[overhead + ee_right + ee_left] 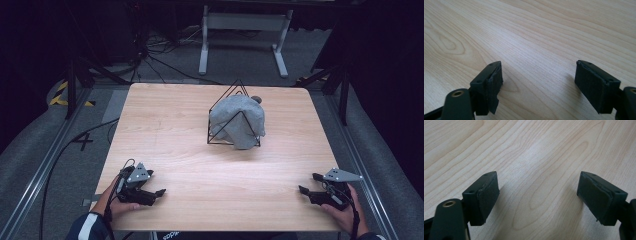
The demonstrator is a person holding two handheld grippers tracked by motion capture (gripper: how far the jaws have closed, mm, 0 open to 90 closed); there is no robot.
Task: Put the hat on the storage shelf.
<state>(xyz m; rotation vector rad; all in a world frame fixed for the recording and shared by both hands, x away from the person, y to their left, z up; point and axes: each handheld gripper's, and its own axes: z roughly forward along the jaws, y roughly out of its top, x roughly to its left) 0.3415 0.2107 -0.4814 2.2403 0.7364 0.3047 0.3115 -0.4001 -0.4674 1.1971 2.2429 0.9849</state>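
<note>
A grey cloth (237,120) lies draped over a black wire pyramid frame (225,95) a little right of the middle of the wooden table (170,130). My left gripper (156,182) rests near the front left corner, pointing right, a hand around its body. In the left gripper view its jaws (536,187) stand wide apart over bare wood with nothing between them. My right gripper (307,182) sits near the front right corner, pointing left. Its jaws (537,75) are open too, only wood grain between the pads. Both grippers are far from the cloth.
A small grey rounded thing (256,99) peeks out behind the cloth. Beyond the table's far edge stand a white metal frame (245,22) and loose cables (160,55) on the floor. Metal rails (45,165) run along both sides of the table.
</note>
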